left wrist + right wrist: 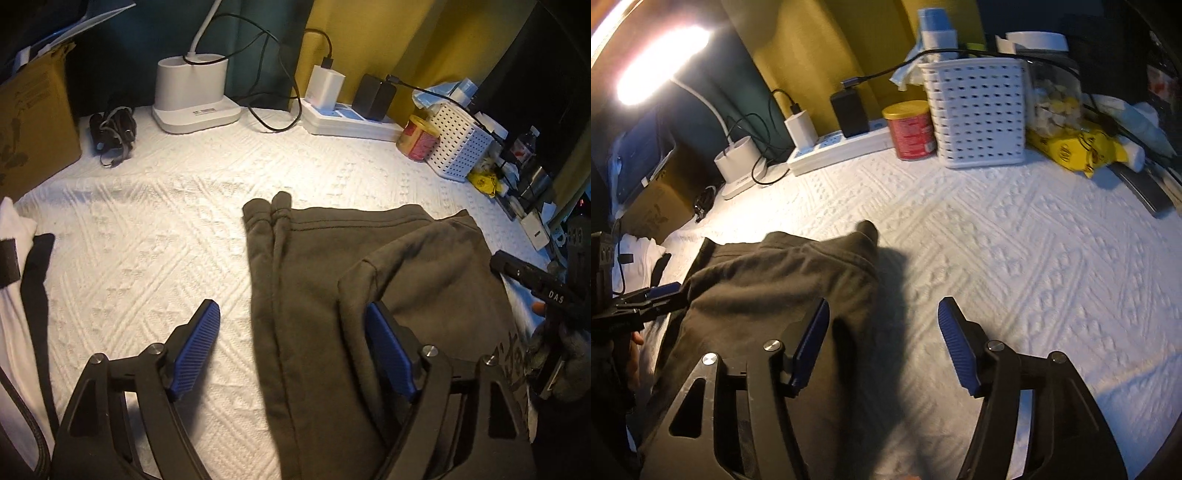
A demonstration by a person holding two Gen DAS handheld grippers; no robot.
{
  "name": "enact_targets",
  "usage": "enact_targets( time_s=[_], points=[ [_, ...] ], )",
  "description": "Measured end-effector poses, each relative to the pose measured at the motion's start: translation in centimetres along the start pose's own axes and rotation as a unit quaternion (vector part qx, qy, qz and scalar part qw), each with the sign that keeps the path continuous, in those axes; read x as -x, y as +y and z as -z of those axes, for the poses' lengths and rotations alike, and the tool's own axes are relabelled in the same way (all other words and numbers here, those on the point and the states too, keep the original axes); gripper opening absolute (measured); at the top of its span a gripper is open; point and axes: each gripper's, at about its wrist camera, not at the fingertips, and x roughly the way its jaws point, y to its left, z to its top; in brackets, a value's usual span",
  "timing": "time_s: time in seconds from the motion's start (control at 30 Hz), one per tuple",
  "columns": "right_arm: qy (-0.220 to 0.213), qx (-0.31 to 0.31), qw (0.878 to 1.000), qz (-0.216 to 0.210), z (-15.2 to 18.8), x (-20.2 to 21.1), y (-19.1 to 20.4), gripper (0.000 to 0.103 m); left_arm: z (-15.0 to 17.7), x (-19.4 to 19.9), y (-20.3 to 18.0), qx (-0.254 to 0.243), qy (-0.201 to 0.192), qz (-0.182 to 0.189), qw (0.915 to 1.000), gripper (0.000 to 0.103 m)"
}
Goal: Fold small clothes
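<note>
Olive-grey garment (332,280) lay partly folded on white textured tabletop (147,240), left tool (291,321) spread apart (one finger over cloth), right tool (882,321) likewise apart

Reading only one clear text: "DAS" in white letters on black bar (543,286) at right edge of my left view. Lamp base (195,110) carries small label strip, print too fine to read. Red can (911,130) has white lettering, blurred, illegible. Yellow bag (1078,149) shows dark logo, possibly letters, can't make out. Dark shorts (511,350) bear scribbled graphic near hem, unreadable. Box (33,122) has faint printed mark, unclear.
</note>
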Motion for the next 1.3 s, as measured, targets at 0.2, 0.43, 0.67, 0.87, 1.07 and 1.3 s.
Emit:
enact_targets(
  time_s=[0.2, 0.43, 0.67, 0.87, 1.07, 1.3],
  points=[
    [0.000, -0.021, 1.000, 0.002, 0.6, 0.8, -1.4, 0.065, -0.1, -0.6, -1.2, -0.018, 0.006, 0.022, 0.9996, 0.088],
    [0.006, -0.017, 1.000, -0.022, 0.2, 0.7, -1.0, 0.065, 0.7, -1.4, -4.9, -0.084, 0.023, 0.064, 0.9941, 0.089],
    [0.029, 0.019, 0.997, -0.067, -0.2, -1.4, 1.8, 0.065, 1.2, -2.2, -7.2, -0.133, 0.018, 0.047, 0.9899, 0.086],
    [0.032, 0.076, 0.995, -0.048, -0.6, -2.8, 5.2, 0.068, 1.7, -2.4, -9.1, -0.159, 0.006, 0.047, 0.9861, 0.051],
    [0.035, 0.130, 0.991, -0.018, 0.0, -3.2, 7.0, 0.065, 1.9, -2.6, -9.9, -0.157, -0.005, 0.049, 0.9863, 0.032],
    [0.036, 0.144, 0.988, -0.044, 0.6, -2.9, 7.8, 0.019, 2.3, -2.3, -10.3, -0.161, -0.005, 0.055, 0.9854, 0.023]
  ],
)
